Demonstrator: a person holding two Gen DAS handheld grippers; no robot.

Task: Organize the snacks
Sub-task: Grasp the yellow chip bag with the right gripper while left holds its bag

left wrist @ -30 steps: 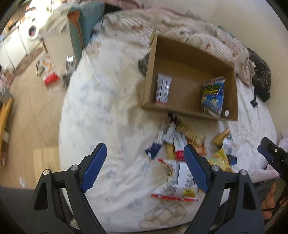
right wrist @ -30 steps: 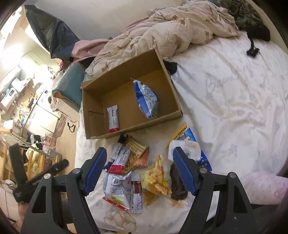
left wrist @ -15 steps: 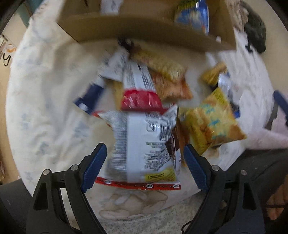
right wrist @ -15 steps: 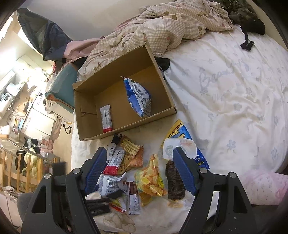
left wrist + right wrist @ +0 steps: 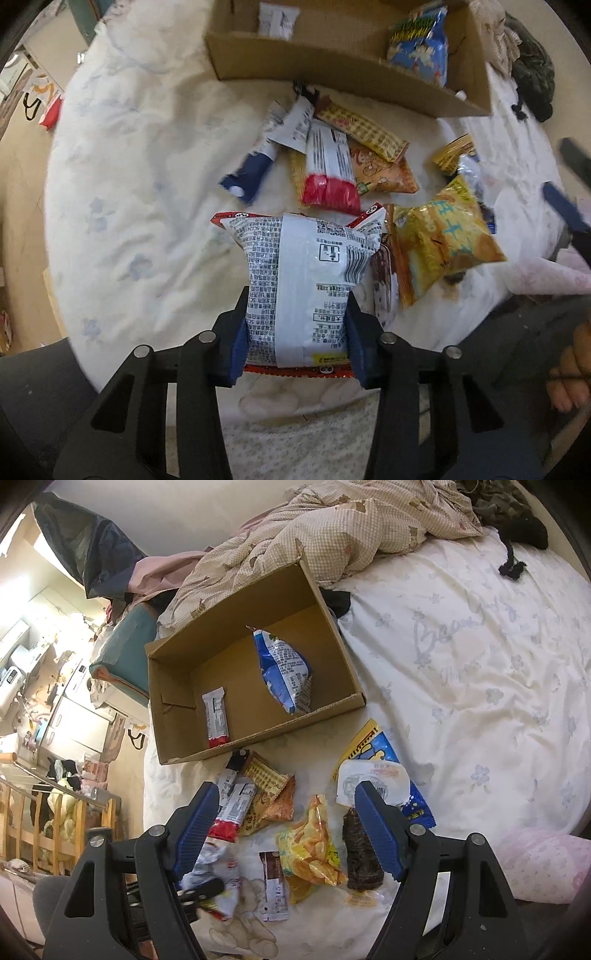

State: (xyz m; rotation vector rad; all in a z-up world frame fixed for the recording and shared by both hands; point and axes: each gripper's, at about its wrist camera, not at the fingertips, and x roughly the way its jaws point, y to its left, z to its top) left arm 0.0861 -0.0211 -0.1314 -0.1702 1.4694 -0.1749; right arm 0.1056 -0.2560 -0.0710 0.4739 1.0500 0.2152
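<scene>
Both pads of the left gripper, just closing, pinched the white snack packet (long axis running away from the camera toward the cardboard box); the right gripper hung spread.

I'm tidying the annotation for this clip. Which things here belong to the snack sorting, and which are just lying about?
Job:
- left gripper, jaws just closed on the white printed packet
- cardboard box
- yellow chip bag
- blue bag in the box

Lying about:
- checked blanket
- black cloth
- pink pillow
</scene>
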